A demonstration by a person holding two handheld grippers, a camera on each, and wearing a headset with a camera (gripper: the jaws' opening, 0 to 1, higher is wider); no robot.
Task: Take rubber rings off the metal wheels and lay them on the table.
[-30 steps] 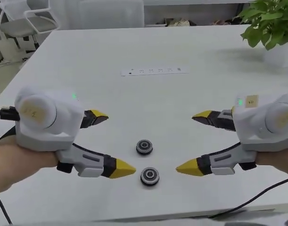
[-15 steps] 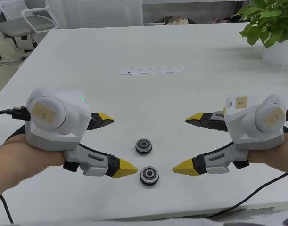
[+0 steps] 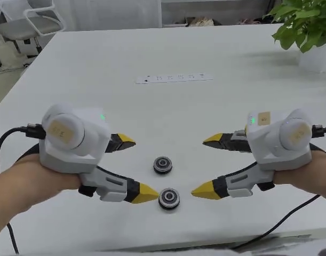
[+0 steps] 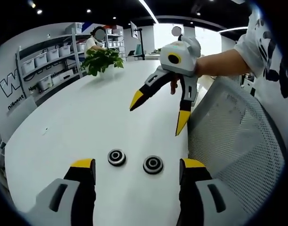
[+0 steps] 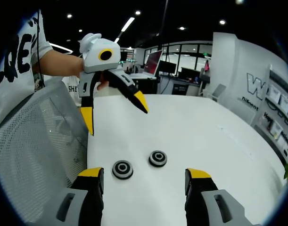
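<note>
Claws first: the left claw [image 3: 142,167] and the right claw [image 3: 200,166] are both spread wide with nothing in them. They point at each other from either side of the two metal wheels.

The wheels sit flat on the white worktop [image 3: 168,106], close to the edge nearest the person. The far wheel [image 3: 163,165] is just beyond the near wheel [image 3: 169,198], close together but not touching. From what I can see the dark rubber rings [image 3: 161,199] are still seated around both, so nothing's been pulled off yet.

The left claw's lower yellow tip is just beside the near wheel, while the right claw's lower tip is a little further off on the other side. In both gripper views the wheels land right between that claw's own jaws. My guess is that's the point of the setup: each claw is lined up to close in, probably one to pin the metal part while the other peels the ring.

Both hands grip the white bodies from behind, with the forearms coming in from the lower corners. The claws are turned so one jaw reaches further across the worktop than the other. They hover rather than rest, as far as I can tell.

Further out there's a power strip [image 3: 173,79] mid-worktop, well apart from the wheels, and a green plant [image 3: 301,24] at the far right corner.
</note>
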